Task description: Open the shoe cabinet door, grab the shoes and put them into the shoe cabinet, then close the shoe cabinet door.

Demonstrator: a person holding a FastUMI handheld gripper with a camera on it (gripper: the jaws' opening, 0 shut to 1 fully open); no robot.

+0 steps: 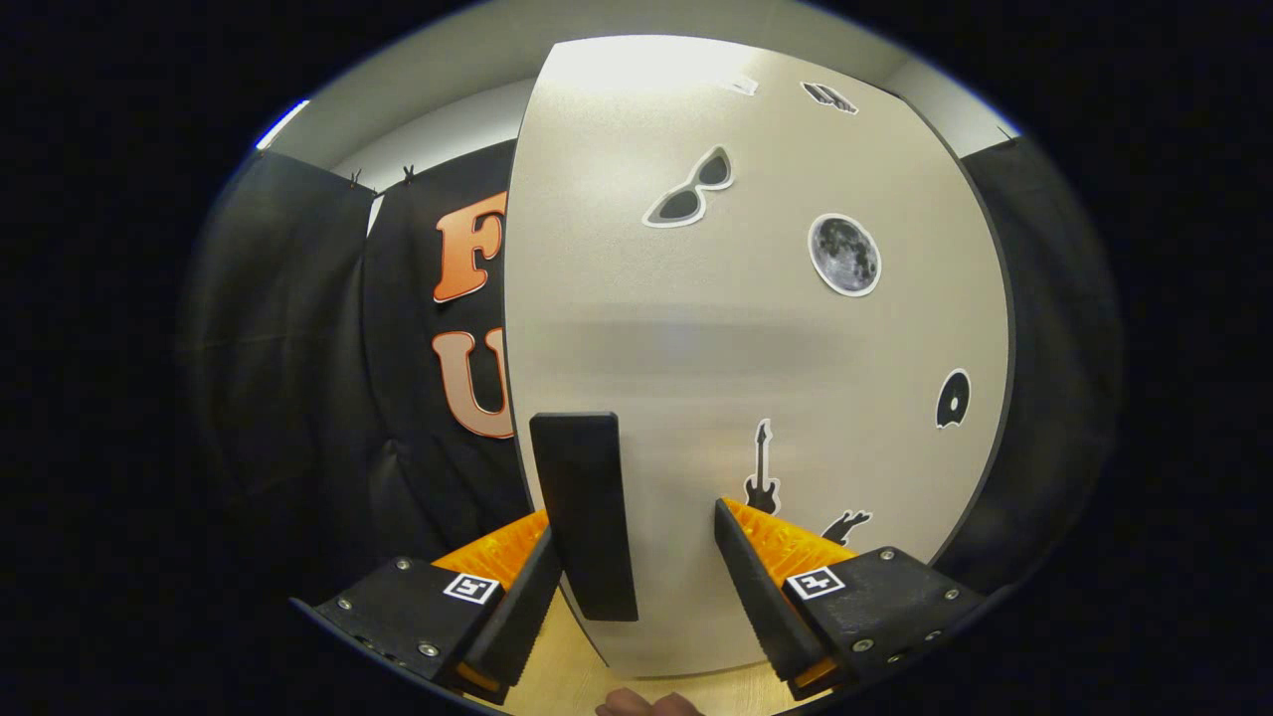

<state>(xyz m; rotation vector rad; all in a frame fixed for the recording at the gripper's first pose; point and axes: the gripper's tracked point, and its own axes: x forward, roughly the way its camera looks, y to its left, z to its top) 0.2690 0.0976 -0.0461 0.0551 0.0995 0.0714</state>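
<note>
The shoe cabinet door (pixel 776 338) is a pale panel with several stickers, and it stands right in front of me. Its black upright handle (pixel 585 497) sits near the door's left edge. My gripper (pixel 634 519) is open around the handle. The left finger (pixel 527 597) lies against the handle's left side. The right finger (pixel 756 587) stands apart from the handle, with a strip of bare door between them. No shoes are in sight.
Black booth cloth (pixel 298 398) hangs left of the door and beyond its right edge. Under the door's lower edge lies a light wooden floor (pixel 557 666). Part of a person's hand (pixel 646 704) shows below the fingers.
</note>
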